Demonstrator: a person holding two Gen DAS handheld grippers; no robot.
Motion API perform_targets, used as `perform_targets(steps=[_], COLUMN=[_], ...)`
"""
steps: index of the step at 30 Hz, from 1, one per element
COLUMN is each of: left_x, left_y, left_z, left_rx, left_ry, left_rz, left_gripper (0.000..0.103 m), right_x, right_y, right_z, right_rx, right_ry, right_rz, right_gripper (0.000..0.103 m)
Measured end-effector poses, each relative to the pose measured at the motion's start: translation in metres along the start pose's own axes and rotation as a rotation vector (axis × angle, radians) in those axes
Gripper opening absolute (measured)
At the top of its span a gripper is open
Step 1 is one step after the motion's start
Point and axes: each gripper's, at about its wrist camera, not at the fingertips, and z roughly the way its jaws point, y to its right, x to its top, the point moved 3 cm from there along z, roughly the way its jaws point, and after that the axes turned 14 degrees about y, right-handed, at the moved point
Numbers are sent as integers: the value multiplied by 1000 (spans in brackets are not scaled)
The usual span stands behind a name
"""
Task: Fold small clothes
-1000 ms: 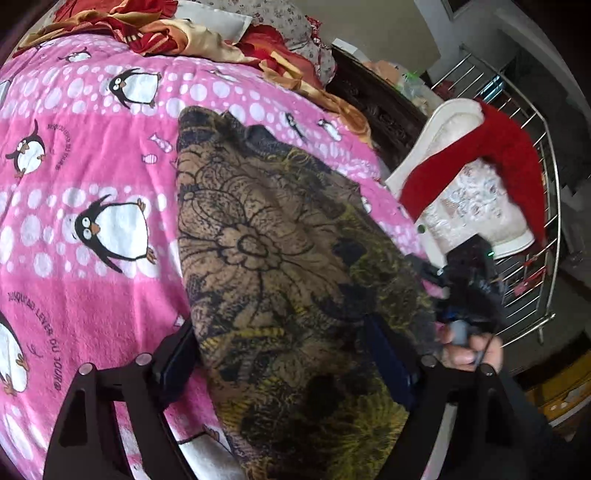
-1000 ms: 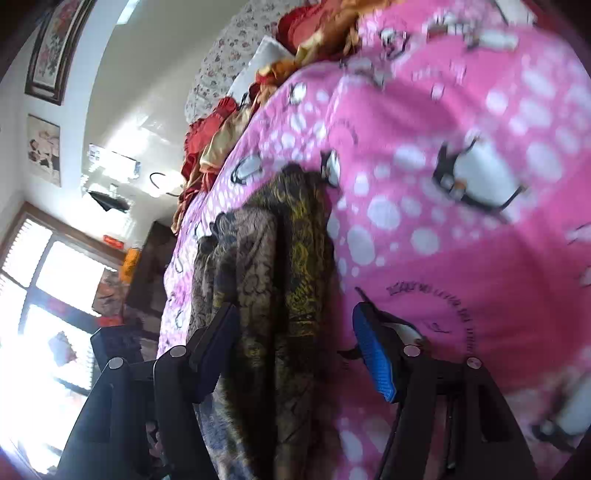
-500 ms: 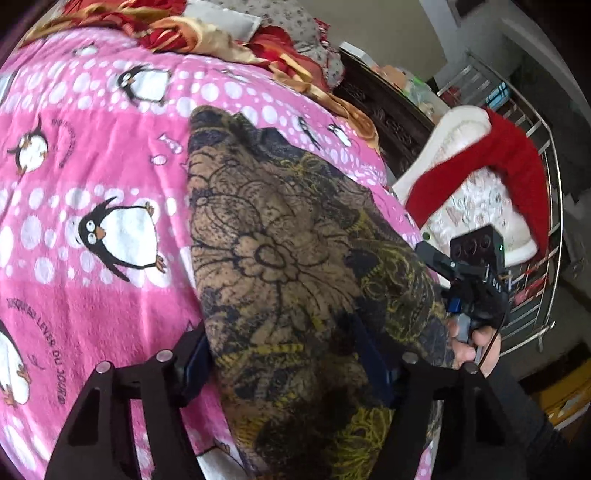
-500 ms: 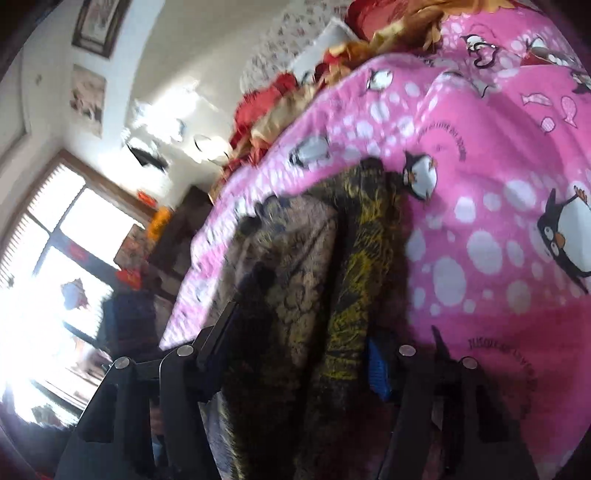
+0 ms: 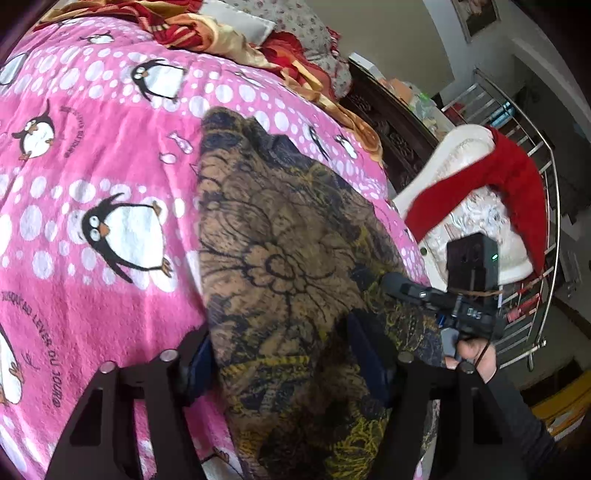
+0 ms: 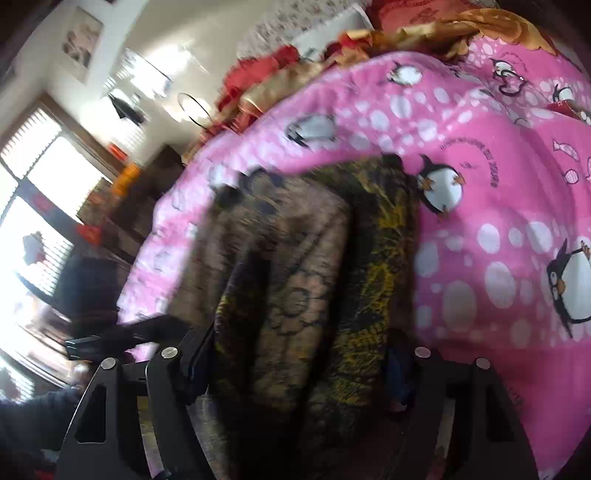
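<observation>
A brown, black and yellow floral garment (image 5: 280, 266) lies lengthwise on a pink penguin blanket (image 5: 92, 155). My left gripper (image 5: 284, 354) is open, its fingers astride the garment's near end, with cloth between them. My right gripper (image 6: 299, 358) is open too, its fingers either side of the same garment (image 6: 295, 277) from the other end. The right gripper also shows in the left wrist view (image 5: 402, 288), at the garment's right edge. The left gripper shows blurred in the right wrist view (image 6: 147, 332).
A pile of red and gold bedding (image 5: 229, 33) lies at the head of the bed. A metal rack (image 5: 546, 229) with a red and white garment (image 5: 491, 192) stands to the right of the bed. A dark wooden headboard (image 5: 388, 122) is behind.
Both grippers have pushed forward along the garment and their jaws have narrowed around it. The right wrist view has swung up and is blurred.
</observation>
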Motion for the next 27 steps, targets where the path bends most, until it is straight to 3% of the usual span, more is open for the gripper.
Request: perform_targets(steps=[1,2,3,4,5,6,7,13,19,27], left_x=[1,2,2,2,2,1,2,27,59,64], left_y=[-2,-5,-9,-11,-11,-10,-7,-10,-69,-128], left_z=[0,0,1,0,-1,-3,-8,-40,-79,-122], left_rx=[14,32,33,28,32,39,40,13,89,162], left_ry=[5,10,10,14,24,34,48,102,133,200], left_rz=[-8,-21,-46,-66,-78,-74,-59,-31,-61,-134], left_gripper=[55,41,33,30,26,23,22,20,20,20], right_x=[0,0,0,-1,-3,-5,-7,2,0,-6], right_y=[7,12,14,12,10,9,8,-23,-69,-123], right_z=[1,0,-1,0,2,2,1,-4,39,109], right_rx=[11,18,17,6,1,39,74,32,88,160], right_ry=[12,37,42,39,28,17,11,24,-21,-62], right_rz=[44,74,79,66,56,76,111,81,56,29], right_gripper=[69,66,64,63,52,30,28,25,25,25])
